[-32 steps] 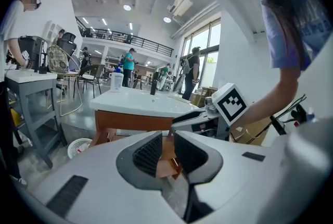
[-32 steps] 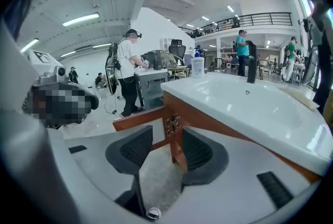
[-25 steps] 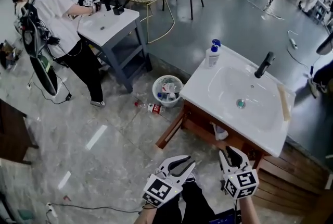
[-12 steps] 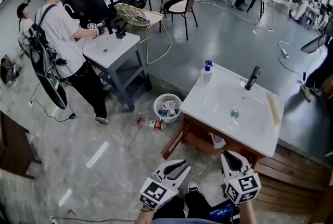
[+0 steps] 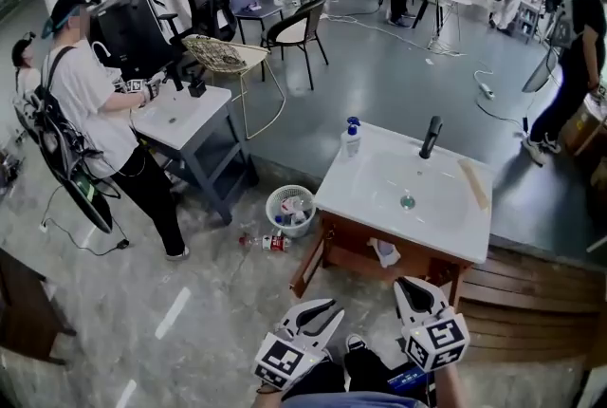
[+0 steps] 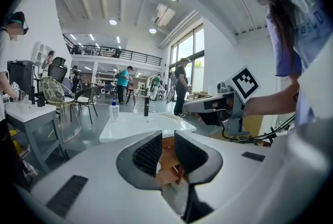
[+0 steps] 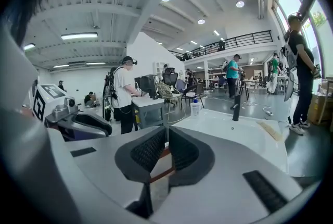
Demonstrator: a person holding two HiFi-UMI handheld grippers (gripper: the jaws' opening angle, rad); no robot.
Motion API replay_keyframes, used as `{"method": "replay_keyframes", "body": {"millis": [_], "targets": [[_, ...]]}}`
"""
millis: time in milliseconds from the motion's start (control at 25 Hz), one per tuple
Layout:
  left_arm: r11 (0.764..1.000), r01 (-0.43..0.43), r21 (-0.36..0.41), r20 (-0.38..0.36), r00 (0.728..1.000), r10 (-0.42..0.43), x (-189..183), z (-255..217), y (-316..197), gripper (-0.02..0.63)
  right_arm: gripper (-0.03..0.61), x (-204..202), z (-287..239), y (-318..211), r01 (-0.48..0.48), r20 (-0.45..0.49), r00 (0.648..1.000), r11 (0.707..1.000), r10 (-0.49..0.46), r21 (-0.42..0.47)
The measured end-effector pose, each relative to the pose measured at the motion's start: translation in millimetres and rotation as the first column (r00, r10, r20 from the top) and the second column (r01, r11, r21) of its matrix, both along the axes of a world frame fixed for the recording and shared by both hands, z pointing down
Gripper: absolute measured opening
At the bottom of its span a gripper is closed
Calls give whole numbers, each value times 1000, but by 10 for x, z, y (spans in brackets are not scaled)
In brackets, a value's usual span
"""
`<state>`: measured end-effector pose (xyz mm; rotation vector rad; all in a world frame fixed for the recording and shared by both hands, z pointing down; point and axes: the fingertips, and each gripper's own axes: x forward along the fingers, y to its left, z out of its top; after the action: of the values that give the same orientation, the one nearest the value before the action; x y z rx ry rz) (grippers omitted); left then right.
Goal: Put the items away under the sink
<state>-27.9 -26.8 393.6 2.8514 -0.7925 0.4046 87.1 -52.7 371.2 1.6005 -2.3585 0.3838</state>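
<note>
The white sink (image 5: pixel 446 231) tops a wooden cabinet whose left door (image 5: pixel 308 266) hangs open. A white item (image 5: pixel 384 252) lies on the shelf inside. On the sink top stand a soap bottle (image 5: pixel 352 139) and a black faucet (image 5: pixel 432 137), and a wooden brush (image 5: pixel 473 183) lies at the right. My left gripper (image 5: pixel 327 309) and right gripper (image 5: pixel 413 287) hover low in front of the cabinet, well short of it. Both hold nothing. The left gripper's (image 6: pixel 165 138) pads leave only a thin slit, and the right gripper's (image 7: pixel 166 137) pads meet at the tips.
A white waste basket (image 5: pixel 289 209) and a bottle on the floor (image 5: pixel 266 242) sit left of the cabinet. A person (image 5: pixel 90 102) works at a second sink stand (image 5: pixel 180 126) further left. Wooden decking (image 5: pixel 531 302) lies to the right. Chairs and people fill the background.
The head view has risen and pulled back, so the sink looks smaller and more of the room shows. Both grippers stay low near the frame's bottom, jaws unchanged.
</note>
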Motion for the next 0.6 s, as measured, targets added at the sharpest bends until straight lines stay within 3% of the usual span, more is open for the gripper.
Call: {"method": "replay_keyframes", "body": {"millis": [200,600], "targets": [[998,-58,-8,-9,998,58,93,27,214,75,32,8,-91,332,-53,-31,998,999,53,-7],[991,-127,31,-31,991,128,361,-188,590,75,28,18,-265,834,-37,-43,998,999,36,-7]]}}
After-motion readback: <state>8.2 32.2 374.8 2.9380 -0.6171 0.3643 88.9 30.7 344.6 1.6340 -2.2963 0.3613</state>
